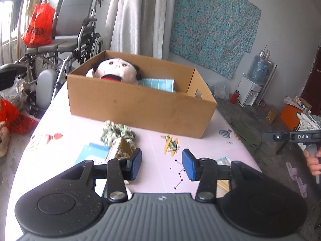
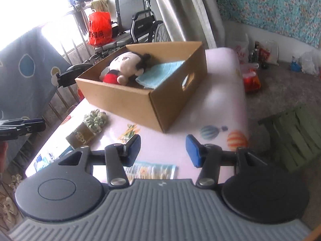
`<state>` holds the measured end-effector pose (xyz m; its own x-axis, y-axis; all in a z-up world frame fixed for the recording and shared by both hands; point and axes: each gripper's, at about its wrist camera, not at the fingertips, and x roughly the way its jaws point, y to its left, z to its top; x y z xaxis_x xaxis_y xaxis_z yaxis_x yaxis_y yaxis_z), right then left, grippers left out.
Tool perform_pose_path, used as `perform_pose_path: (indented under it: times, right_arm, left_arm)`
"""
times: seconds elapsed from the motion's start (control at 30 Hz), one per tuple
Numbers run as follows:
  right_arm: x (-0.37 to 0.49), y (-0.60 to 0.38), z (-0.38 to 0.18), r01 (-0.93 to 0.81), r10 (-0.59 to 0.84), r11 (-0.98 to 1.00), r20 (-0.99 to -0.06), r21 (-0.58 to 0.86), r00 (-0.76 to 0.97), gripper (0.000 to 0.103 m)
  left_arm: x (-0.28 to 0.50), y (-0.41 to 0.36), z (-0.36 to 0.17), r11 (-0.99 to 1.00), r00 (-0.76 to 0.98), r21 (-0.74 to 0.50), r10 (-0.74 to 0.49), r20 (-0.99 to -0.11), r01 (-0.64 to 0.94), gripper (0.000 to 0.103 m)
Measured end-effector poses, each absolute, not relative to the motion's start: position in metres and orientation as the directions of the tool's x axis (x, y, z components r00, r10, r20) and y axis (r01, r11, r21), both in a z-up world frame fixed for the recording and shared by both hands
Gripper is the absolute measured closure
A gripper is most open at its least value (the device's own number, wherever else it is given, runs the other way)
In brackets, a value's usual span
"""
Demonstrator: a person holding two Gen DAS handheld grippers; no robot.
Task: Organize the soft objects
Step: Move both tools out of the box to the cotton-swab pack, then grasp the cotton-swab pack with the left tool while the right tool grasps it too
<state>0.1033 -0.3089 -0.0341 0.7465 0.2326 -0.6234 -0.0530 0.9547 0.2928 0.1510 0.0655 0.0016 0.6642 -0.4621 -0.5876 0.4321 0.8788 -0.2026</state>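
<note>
A cardboard box [image 1: 140,110] [image 2: 140,102] stands on the pink table and holds a plush doll [image 1: 116,70] [image 2: 124,68] and a folded light-blue cloth [image 1: 157,84] [image 2: 160,71]. In front of the box lies a green and white scrunchie [image 1: 117,132] [image 2: 96,120], touching a small gold carton [image 1: 122,150] [image 2: 80,137]. My left gripper [image 1: 162,164] hovers open over the table's near part, nothing between its blue pads. My right gripper [image 2: 163,150] is open and empty too, above the table's near right side. A flat snack packet [image 2: 152,170] lies under the right gripper.
A blue-white packet [image 1: 93,154] lies at the near left of the table [image 1: 60,120]. A wheelchair [image 1: 66,38] with a red bag [image 1: 39,27] stands behind the box. A green stool [image 2: 295,138] is right of the table. A hand [image 1: 314,160] holds the other gripper's handle.
</note>
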Motion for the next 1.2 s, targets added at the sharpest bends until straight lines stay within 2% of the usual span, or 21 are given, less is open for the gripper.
perform_pose_path:
  times: [0.1,0.17,0.3,0.5,0.63,0.7,0.9,1.2]
  right_arm:
    - [0.088,-0.303,-0.056,-0.021,0.261,0.930,-0.620,0.367,0.740,0.054]
    - [0.078,-0.291,-0.062,-0.071,0.311,0.920,-0.610,0.385,0.729,0.054]
    - [0.076,-0.255,-0.066,-0.148,0.307,0.944,-0.624,0.294,0.718,0.054]
    - [0.100,-0.244,-0.081,-0.070,0.309,0.921,-0.610,0.383,0.730,0.054]
    - [0.119,-0.261,-0.096,0.024,0.286,0.901,-0.633,0.433,0.719,0.054]
    - [0.127,-0.270,-0.105,0.064,0.278,0.893,-0.657,0.446,0.700,0.054]
    - [0.129,-0.294,-0.134,0.160,0.291,0.845,-0.690,0.510,0.663,0.054]
    - [0.129,-0.315,-0.152,0.165,0.399,0.726,-0.604,0.668,0.690,0.053]
  left_arm:
    - [0.136,0.073,-0.021,0.881,0.647,-0.218,-0.459,-0.609,0.419,0.058]
    - [0.126,0.071,-0.030,0.870,0.631,-0.207,-0.472,-0.616,0.448,0.058]
    - [0.112,0.058,-0.042,0.862,0.637,-0.143,-0.462,-0.617,0.486,0.058]
    - [0.115,0.040,-0.053,0.828,0.588,-0.248,-0.538,-0.604,0.503,0.058]
    - [0.132,0.013,-0.062,0.786,0.510,-0.277,-0.582,-0.634,0.552,0.058]
    - [0.146,-0.002,-0.072,0.765,0.450,-0.332,-0.609,-0.654,0.552,0.058]
    - [0.182,-0.036,-0.111,0.755,0.307,-0.460,-0.627,-0.716,0.467,0.058]
    - [0.204,-0.050,-0.137,0.683,0.240,-0.619,-0.723,-0.648,0.388,0.058]
